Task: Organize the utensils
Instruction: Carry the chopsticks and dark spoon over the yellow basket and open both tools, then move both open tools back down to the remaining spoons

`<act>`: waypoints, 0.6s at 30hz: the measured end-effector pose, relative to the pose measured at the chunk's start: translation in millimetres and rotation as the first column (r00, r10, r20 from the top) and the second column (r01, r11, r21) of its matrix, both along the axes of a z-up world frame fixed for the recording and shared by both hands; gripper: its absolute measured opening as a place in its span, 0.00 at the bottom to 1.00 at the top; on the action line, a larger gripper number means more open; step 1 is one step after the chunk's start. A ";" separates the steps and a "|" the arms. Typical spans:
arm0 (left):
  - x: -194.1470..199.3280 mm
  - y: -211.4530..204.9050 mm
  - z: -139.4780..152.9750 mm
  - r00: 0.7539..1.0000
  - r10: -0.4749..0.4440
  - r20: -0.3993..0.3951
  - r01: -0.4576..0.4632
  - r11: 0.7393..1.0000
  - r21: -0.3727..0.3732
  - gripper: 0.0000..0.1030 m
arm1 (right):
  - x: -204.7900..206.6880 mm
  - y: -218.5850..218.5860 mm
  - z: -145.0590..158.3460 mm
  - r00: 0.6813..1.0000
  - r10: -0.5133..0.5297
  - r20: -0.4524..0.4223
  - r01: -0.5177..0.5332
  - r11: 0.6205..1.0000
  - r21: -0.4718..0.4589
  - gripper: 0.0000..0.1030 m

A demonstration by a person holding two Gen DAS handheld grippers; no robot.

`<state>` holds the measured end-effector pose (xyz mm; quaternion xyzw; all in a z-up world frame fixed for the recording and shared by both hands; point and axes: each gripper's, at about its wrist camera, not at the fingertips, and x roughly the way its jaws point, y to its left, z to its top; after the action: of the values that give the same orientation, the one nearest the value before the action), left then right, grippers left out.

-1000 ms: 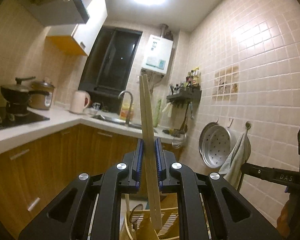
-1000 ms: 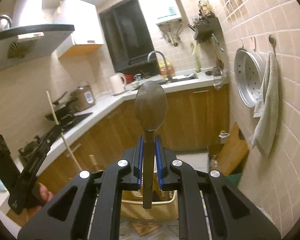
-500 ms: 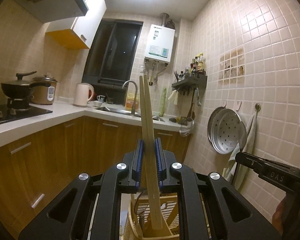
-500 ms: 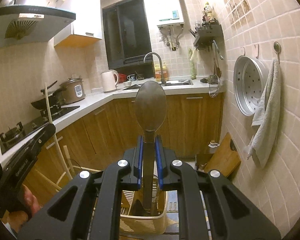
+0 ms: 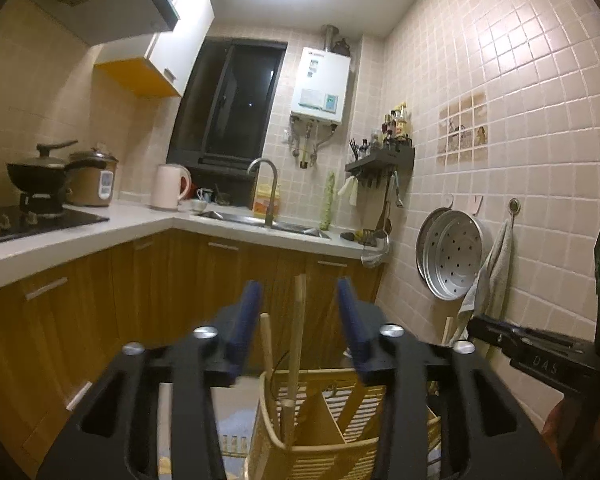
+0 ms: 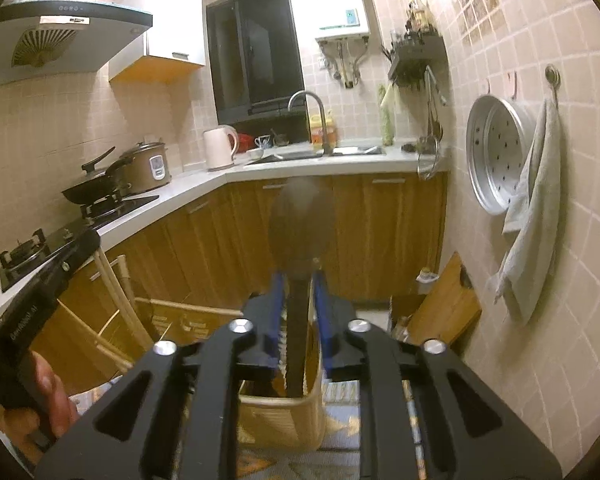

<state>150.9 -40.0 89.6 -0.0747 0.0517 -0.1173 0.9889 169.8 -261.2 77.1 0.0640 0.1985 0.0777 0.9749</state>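
1. Wooden chopsticks (image 5: 296,344) stand low in the centre of the left view, loose between the spread jaws of the left gripper (image 5: 299,320), their lower ends inside the woven basket (image 5: 268,432).
2. In the right view, a blurred dark spoon (image 6: 302,232) stands mid-frame over that basket (image 6: 312,412); the right gripper (image 6: 299,300) has its jaws slightly parted around the handle, apparently released.

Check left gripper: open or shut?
Open. The left gripper has its blue fingers spread well apart; the chopsticks stand free between them, lower ends in the utensil basket.
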 end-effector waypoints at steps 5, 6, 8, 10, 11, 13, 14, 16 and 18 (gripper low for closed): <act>-22.2 7.7 8.3 1.000 -0.010 0.009 0.010 1.000 -0.003 0.45 | -23.9 -18.2 0.2 1.000 -0.009 0.002 0.009 0.997 0.074 0.45; -26.6 9.1 9.5 1.000 -0.017 0.011 0.017 1.000 -0.007 0.46 | -30.8 -22.5 0.5 1.000 -0.013 0.005 0.012 0.996 0.091 0.51; -34.1 10.6 12.4 0.999 -0.036 0.004 0.036 0.999 -0.007 0.49 | -42.8 -27.6 1.7 1.000 -0.023 -0.001 0.023 0.995 0.097 0.51; -41.5 9.7 13.9 0.999 -0.043 0.000 0.043 0.999 0.003 0.49 | -51.2 -30.7 3.1 1.000 -0.021 -0.016 0.023 0.994 0.107 0.51; -45.5 8.7 15.1 0.999 -0.048 -0.004 0.048 0.999 0.012 0.48 | -54.8 -31.9 3.6 0.999 -0.024 -0.029 0.027 0.994 0.110 0.51; -52.5 6.6 17.0 0.998 -0.059 -0.010 0.059 0.998 0.023 0.48 | -61.6 -34.2 3.9 0.996 -0.037 -0.076 0.045 0.993 0.108 0.51; -55.5 5.2 18.0 0.998 -0.066 -0.015 0.066 0.997 0.029 0.48 | -63.8 -34.7 3.8 0.994 -0.040 -0.103 0.051 0.993 0.105 0.51; -60.5 -0.1 19.5 0.992 -0.113 -0.054 0.115 0.992 0.045 0.52 | -68.3 -33.7 3.5 0.985 -0.035 -0.169 0.052 0.994 0.097 0.51; -63.6 -4.5 18.8 0.983 -0.153 -0.101 0.159 0.986 0.051 0.54 | -73.0 -31.2 1.6 0.975 -0.029 -0.222 0.049 0.995 0.083 0.51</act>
<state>87.3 -44.5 108.4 -0.0469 0.1084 -0.1890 0.9748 96.8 -292.4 78.7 0.1190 0.3007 0.0595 0.9444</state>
